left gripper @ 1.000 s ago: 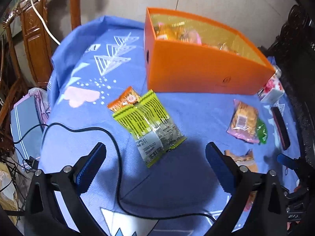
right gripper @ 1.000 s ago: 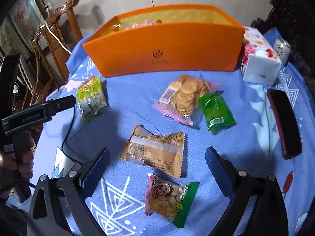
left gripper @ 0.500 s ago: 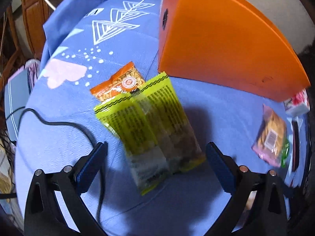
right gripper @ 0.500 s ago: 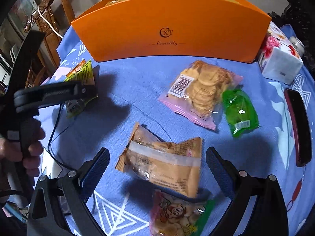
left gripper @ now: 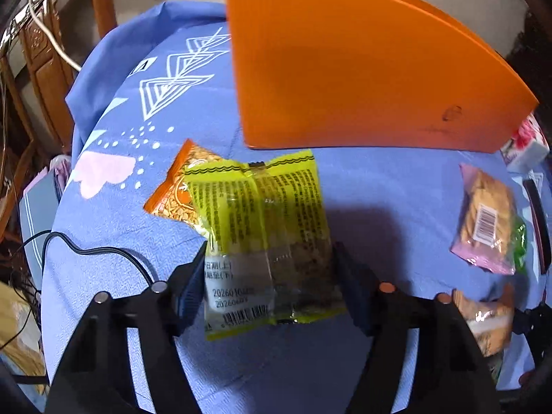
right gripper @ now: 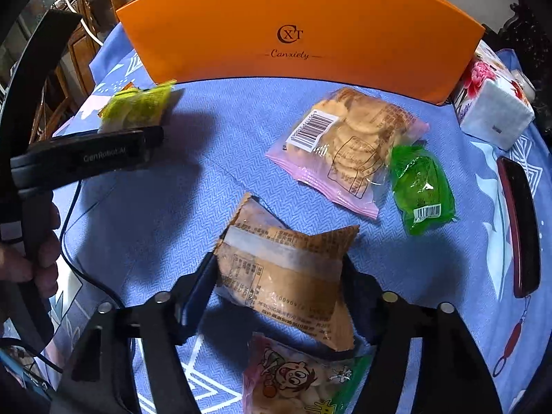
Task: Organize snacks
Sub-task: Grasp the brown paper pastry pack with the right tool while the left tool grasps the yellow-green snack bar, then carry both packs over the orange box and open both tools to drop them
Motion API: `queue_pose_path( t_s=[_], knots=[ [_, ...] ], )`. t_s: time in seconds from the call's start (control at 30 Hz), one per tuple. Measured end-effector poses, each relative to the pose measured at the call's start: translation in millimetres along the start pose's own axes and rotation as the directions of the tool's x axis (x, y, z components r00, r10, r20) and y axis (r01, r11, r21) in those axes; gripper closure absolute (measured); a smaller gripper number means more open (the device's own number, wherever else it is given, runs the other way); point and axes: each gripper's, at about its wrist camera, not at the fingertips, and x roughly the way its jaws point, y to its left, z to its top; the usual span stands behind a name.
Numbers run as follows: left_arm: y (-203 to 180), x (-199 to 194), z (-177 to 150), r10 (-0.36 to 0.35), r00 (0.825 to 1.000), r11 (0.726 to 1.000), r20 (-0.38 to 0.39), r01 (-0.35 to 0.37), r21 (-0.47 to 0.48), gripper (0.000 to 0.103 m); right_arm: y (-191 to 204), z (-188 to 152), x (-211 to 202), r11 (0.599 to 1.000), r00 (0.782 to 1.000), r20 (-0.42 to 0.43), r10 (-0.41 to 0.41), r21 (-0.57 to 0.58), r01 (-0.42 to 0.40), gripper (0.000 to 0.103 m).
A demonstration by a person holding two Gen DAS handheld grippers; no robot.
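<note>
My left gripper (left gripper: 269,276) is shut on a yellow-green snack packet (left gripper: 262,227), its fingers pressing both sides. An orange snack packet (left gripper: 172,189) lies under the packet's far left corner. My right gripper (right gripper: 279,286) is shut on a brown snack packet (right gripper: 286,276) on the blue cloth. The orange box (left gripper: 345,69) stands behind; it also shows in the right wrist view (right gripper: 293,27). The left gripper with its yellow-green packet (right gripper: 138,107) shows at the left of the right wrist view.
A pink cracker bag (right gripper: 352,145), a green packet (right gripper: 421,186) and a cartoon snack bag (right gripper: 293,379) lie on the cloth. A tissue pack (right gripper: 493,110) and a dark phone (right gripper: 521,220) sit at right. A black cable (left gripper: 103,252) runs at left.
Both grippers moved down and forward and closed: the left on the yellow-green packet, the right on the brown packet. Both were open a second ago.
</note>
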Motion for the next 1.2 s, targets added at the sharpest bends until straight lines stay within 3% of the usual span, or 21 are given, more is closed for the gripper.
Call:
queue_pose_path(
  t_s=[0.33,0.77,1.0,1.2],
  knots=[
    [-1,-15,-17,-0.107,0.994,0.994,0.014,0.107,-0.005,0.039,-17,-10,-19,1.0,1.0,0.028,0.005,0.018,-0.005,0.044],
    [11,-62,-21,-0.133,0.988,0.991,0.078,0.134,-0.012,0.039,-36,-12,-54,0.998,0.992,0.121,0.021,0.049,-0.027,0.044],
    [7,-103,-4,-0.149,0.975,0.989,0.165,0.145,0.034,0.039,-49,-6,-100,0.998,0.974,0.228,0.005,0.067,-0.021,0.044],
    [2,-135,25,-0.177,0.955,0.984,0.239,0.172,0.044,0.039,-50,36,-125,0.995,0.945,0.328,0.001,0.097,-0.035,0.044]
  ],
)
